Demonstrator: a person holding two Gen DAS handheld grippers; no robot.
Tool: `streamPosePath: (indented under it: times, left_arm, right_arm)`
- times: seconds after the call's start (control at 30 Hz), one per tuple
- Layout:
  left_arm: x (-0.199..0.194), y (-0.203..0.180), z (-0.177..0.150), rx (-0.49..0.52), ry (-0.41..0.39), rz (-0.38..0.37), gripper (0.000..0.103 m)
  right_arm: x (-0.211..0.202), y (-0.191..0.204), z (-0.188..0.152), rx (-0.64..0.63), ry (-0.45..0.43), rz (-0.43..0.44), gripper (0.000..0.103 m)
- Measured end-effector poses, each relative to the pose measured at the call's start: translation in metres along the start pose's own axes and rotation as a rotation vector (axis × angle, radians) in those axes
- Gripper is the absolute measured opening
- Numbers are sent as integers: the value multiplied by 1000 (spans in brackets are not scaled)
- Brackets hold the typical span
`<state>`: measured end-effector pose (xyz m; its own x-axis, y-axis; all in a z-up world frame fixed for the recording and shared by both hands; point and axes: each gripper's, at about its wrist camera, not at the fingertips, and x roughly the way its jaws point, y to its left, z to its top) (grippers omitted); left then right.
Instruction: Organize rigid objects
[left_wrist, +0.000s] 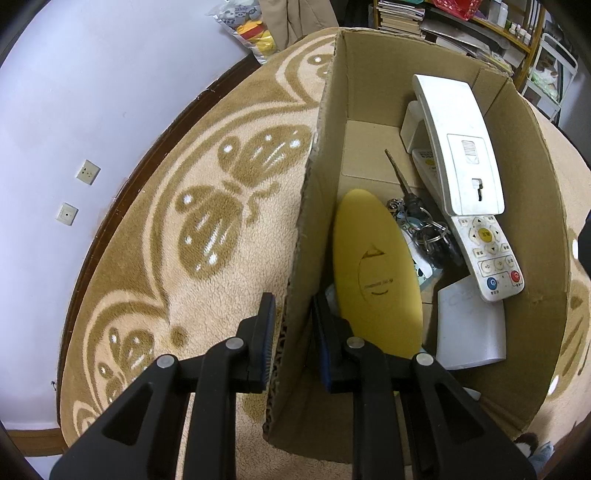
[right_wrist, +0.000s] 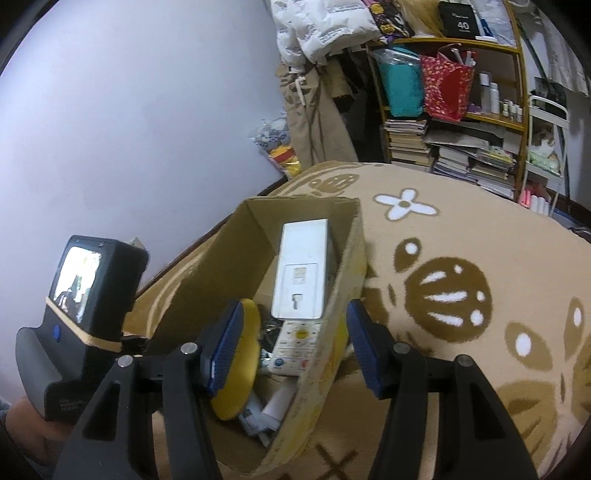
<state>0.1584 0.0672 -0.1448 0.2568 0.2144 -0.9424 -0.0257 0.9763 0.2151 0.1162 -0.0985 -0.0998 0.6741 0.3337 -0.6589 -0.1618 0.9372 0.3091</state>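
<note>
Straddling the left wall of the box (left_wrist: 325, 155), the left gripper (left_wrist: 293, 317) has one finger outside over the blanket (left_wrist: 184, 155) and one inside; its pads sit close to the cardboard, but a sliver of gap shows, so I cannot tell whether it is clamped. The right gripper (right_wrist: 293, 343) stands wide apart across the opposite wall, holding nothing, with its inner finger against the yellow disc (right_wrist: 240, 369).

Most of the sorting looks done. Inside the box lie the disc (left_wrist: 376, 273), a large white remote (left_wrist: 458, 147) face down, a smaller remote (left_wrist: 487, 251) with its buttons up beneath it, a bunch of keys (left_wrist: 424, 229), a thin stick (left_wrist: 399, 173) and a grey block (left_wrist: 469, 328). No loose rigid item shows on the blanket in either view. What seems left is to settle or shift the box itself, judging by both tools at its walls. The shelf (right_wrist: 461, 92) behind stays cluttered, apparently outside this job.
</note>
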Motion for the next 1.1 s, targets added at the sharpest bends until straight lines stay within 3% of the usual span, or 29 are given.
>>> streamPosePath:
  times: [0.4,0.87,0.93,1.0,1.1]
  left_arm:
    - [-2,1,-2,0,-5,2,20]
    - [-4,1,-1,-11,-28,0,21]
    - [-9,0,-2,-1,-48,12,31]
    - [-18,-3,-4,20,-90,35,64]
    - [-39,-8,-9,45,-172,39,75]
  right_arm:
    - [5,-20,-4,17,45,-129,90]
    - [-10,-42,-9,52,71,-267,91]
    - [-20,-40,-10,40,56,-302,91]
    - [-27,-38,-13,33,53,-318,92]
    - [-40,-37,-17,35,41,-332,103]
